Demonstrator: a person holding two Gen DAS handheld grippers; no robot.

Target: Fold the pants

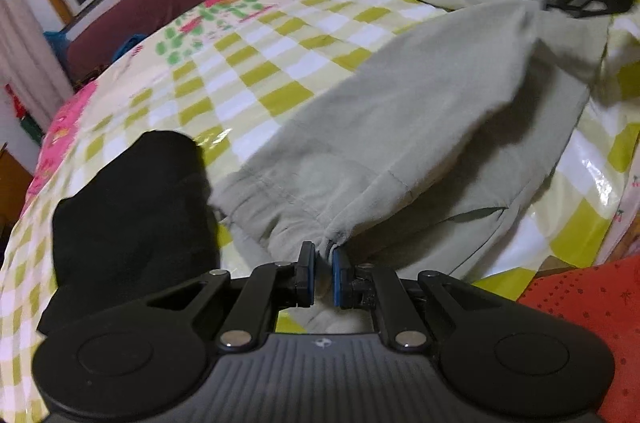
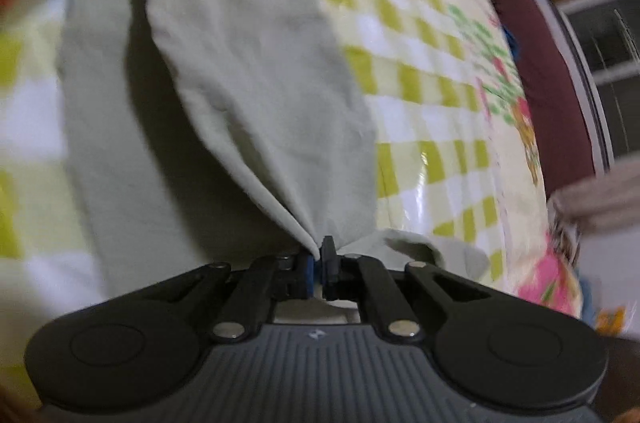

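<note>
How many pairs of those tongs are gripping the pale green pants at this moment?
2. The left tongs pinch the pants at the gathered waistband; the right tongs pinch a fabric edge at the far end, lifting one layer off the checkered bed cover.

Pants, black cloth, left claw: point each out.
pants (image 1: 400, 111): left wrist view, middle of the lifted leg panel.
black cloth (image 1: 132, 207): left wrist view, its centre.
left claw (image 1: 323, 265): left wrist view, between the fingertips.
</note>
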